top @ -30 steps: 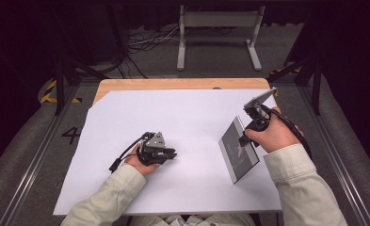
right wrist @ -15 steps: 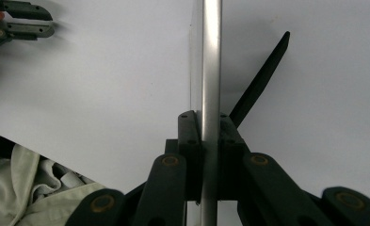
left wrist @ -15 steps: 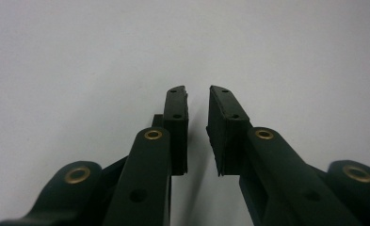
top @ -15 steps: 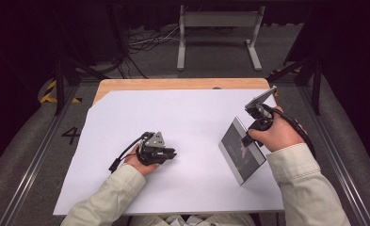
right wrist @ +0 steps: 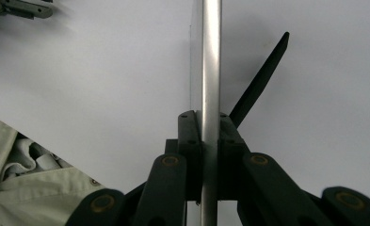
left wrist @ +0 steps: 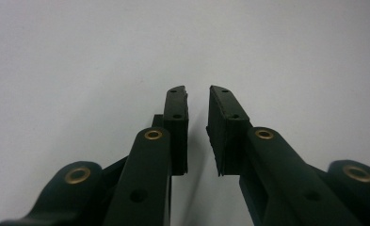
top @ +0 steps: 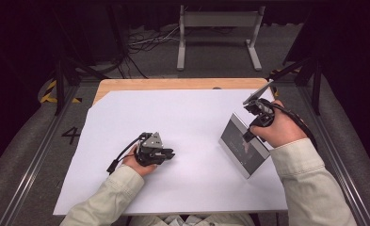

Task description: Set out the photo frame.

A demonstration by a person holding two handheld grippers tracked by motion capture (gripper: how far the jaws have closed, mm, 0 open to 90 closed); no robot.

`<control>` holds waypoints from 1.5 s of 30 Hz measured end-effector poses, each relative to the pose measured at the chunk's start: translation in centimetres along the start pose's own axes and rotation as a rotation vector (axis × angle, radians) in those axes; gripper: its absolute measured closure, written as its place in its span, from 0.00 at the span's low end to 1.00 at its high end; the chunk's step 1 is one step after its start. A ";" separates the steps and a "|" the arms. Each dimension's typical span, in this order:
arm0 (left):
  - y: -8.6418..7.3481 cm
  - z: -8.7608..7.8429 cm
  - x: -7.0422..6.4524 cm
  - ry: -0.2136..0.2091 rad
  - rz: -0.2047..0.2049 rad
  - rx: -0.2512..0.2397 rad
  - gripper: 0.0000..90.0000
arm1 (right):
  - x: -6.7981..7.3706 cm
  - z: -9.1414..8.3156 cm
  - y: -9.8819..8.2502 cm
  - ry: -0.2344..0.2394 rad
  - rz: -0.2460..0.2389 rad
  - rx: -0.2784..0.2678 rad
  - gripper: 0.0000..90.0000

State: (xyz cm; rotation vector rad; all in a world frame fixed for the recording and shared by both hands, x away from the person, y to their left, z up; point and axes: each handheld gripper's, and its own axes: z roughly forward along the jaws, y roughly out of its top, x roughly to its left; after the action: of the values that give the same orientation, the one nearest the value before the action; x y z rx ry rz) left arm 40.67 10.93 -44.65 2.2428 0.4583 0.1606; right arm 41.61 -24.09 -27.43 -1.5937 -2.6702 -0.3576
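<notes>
Right gripper view: right hand-held gripper (right wrist: pixel 210 136) clamped on upright silver frame (right wrist: pixel 211 56) edge.

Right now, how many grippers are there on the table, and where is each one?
2. The left gripper rests on the white sheet near the table's front, fingers apart and empty. The right gripper is at the right edge, shut on a tilted framed panel.

Bright tabletop — dark, dim surroundings
</notes>
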 end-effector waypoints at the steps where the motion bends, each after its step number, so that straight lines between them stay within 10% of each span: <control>1: -0.1 -0.1 0.0 0.003 -0.001 0.004 0.87 | 0.0 0.0 0.1 0.000 -0.009 0.001 0.93; 29: -1.1 -1.2 0.0 0.025 -0.028 -0.006 0.86 | 0.9 -0.4 3.0 0.042 -0.466 0.076 0.93; 45: -1.6 -1.8 0.0 0.033 -0.040 -0.013 0.86 | 2.4 0.1 4.1 -0.012 -0.720 0.094 0.93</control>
State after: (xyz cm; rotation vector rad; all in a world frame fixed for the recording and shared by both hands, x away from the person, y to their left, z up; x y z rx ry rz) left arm 39.81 13.17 -44.70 2.2197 0.5185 0.1799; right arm 44.04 -20.16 -26.42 -0.5591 -3.1176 -0.2108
